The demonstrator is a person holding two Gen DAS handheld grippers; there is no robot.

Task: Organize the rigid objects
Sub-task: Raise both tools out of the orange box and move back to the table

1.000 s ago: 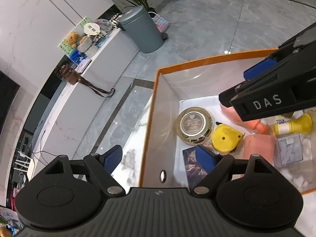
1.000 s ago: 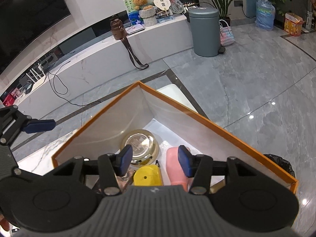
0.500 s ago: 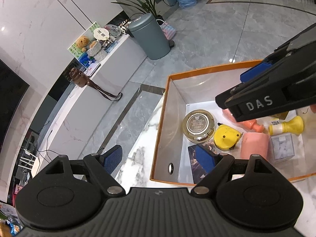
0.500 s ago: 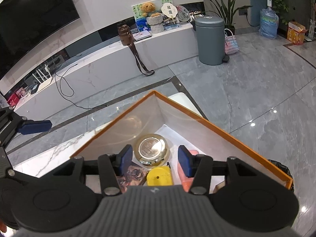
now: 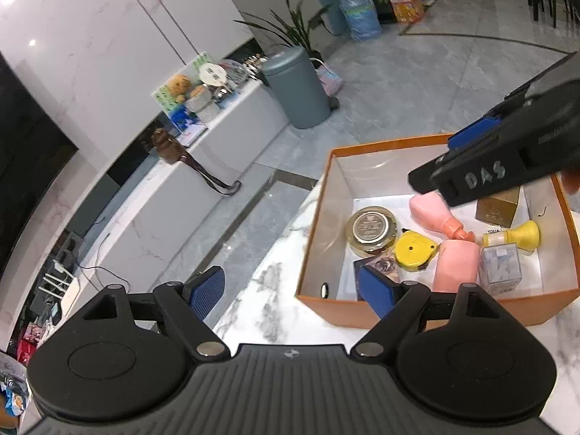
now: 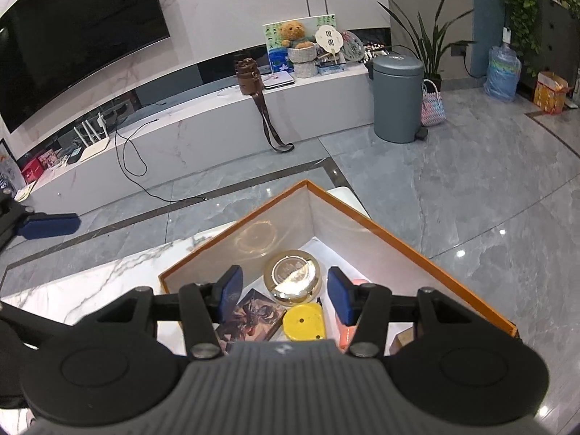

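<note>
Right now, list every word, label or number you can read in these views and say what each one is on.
"DAS": on the side of the right gripper, seen from the left wrist view.
"YOUR", cut off: on the label of the yellow-capped bottle.
Round gold tin: lid print too small to read.
Round paper fan on the far counter: characters too blurred to read.
Gold box: print unreadable.

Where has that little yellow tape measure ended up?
The yellow tape measure lies inside the orange box, between the round gold tin and a pink block in the left wrist view.
</note>
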